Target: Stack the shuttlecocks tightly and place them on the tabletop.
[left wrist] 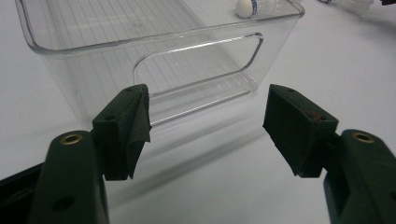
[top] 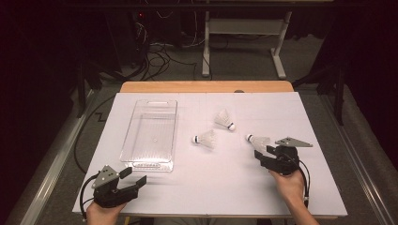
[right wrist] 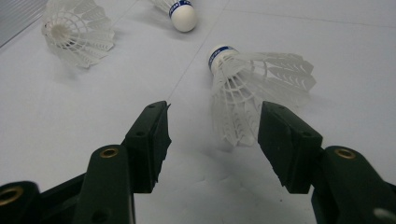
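No birdies in the box yet.
The right gripper [right wrist: 212, 135] is open around the nearest birdie [right wrist: 252, 88] on the table; the clear box [top: 151, 133] is empty, and the left gripper [top: 129, 180] waits open.

High view looks forward and down over the whole table [top: 211, 187]. Each gripper view looks low and close along its own fingers; all three share the shuttlecocks beyond them.

I see the white bench [top: 206, 187]; on it a clear tray [top: 151, 136] left of centre and three shuttlecocks [top: 205, 139] right of centre.
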